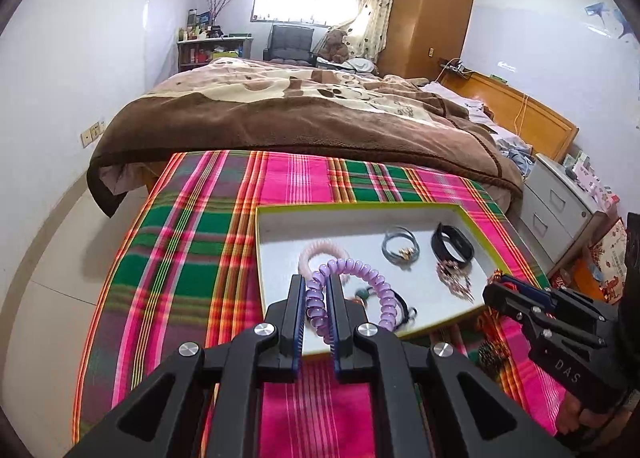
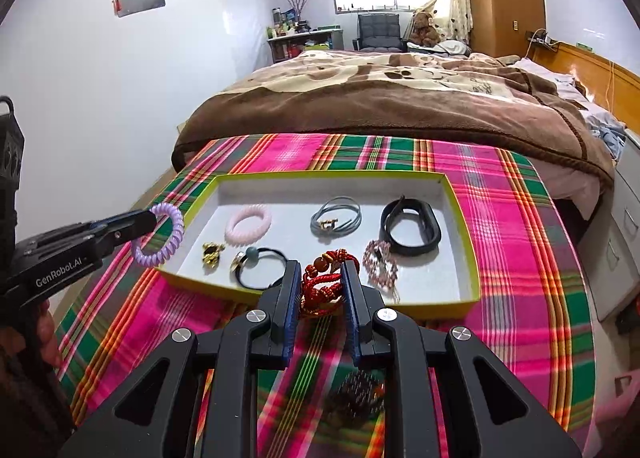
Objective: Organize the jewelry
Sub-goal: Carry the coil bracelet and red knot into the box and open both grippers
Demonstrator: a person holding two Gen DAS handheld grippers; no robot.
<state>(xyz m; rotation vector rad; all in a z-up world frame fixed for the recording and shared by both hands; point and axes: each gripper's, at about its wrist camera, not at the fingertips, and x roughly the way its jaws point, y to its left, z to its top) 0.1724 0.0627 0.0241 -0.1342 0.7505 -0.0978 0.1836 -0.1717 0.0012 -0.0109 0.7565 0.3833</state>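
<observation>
Black left hand-held gripper — "GenRobot.AI" (right: "DAS").

Your way into the tray lies open over its bare left and far floor; the pink coil, grey cord and black band crowd the rest

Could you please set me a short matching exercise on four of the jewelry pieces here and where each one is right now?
1. purple spiral band
2. red knotted cord
3. pink spiral band
4. black strap

a. far right of the tray
b. in the right gripper
c. left half of the tray
d. in the left gripper

Pairs: 1-d, 2-b, 3-c, 4-a
</observation>
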